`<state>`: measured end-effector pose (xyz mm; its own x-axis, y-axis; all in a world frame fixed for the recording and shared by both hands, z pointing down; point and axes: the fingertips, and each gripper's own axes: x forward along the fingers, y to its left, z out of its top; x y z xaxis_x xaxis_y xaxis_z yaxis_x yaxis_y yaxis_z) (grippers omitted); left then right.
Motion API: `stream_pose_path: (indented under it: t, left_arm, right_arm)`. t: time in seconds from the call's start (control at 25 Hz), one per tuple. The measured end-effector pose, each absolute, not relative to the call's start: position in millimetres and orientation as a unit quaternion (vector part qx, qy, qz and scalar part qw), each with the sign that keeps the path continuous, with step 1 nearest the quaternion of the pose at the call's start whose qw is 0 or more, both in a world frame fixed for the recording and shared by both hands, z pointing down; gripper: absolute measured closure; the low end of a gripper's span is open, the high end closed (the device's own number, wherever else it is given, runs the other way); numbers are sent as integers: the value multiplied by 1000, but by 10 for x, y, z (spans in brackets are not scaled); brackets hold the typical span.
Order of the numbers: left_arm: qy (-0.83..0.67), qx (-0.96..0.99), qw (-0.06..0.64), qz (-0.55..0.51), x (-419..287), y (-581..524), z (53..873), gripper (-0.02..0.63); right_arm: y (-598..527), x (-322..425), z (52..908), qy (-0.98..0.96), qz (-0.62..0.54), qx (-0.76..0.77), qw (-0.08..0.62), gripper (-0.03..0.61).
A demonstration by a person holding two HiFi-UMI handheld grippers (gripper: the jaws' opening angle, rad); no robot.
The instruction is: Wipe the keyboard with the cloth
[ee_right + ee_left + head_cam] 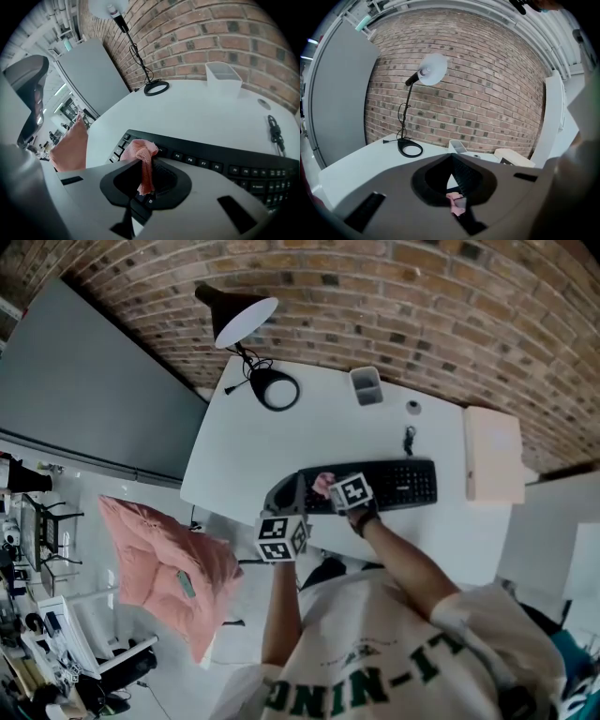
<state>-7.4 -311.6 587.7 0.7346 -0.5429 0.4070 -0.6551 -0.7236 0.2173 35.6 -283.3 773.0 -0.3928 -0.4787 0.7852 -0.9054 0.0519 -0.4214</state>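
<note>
1. The right gripper (145, 177) is clamped on the pink cloth (142, 157), which droops onto the left end of the black keyboard (220, 166).
2. In the head view the keyboard's long axis runs from that gripper toward 3 o'clock, so the sweep likely goes that way.
3. The left gripper (453, 187) sits at its 8 o'clock, off the keyboard's end. Its jaws are nearly together with pink in the slit, and I cannot tell whether it is pinched.

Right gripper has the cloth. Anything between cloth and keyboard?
Nothing visible. The cloth hangs from the right gripper's shut jaws, directly over the keyboard's left-end keys. The left gripper sits at that end, beside the cloth, not under it.
</note>
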Motion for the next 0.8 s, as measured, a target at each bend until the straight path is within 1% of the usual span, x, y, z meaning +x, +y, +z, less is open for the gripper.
stream_pose_path:
  t: [0.28, 0.64, 0.8]
  left_arm:
    - [-306, 922, 172, 162, 167, -3025, 5869, 620]
    - [-279, 931, 168, 167, 517, -2892, 5907, 620]
    - [-268, 933, 168, 171, 683, -2819, 5926, 620]
  right_arm:
    - [-2734, 606, 7671, -685, 472, 518, 201, 545]
    - [-2553, 1034, 7684, -663, 474, 546, 194, 545]
    - [-2376, 1464, 7898, -631, 461, 579, 233, 545]
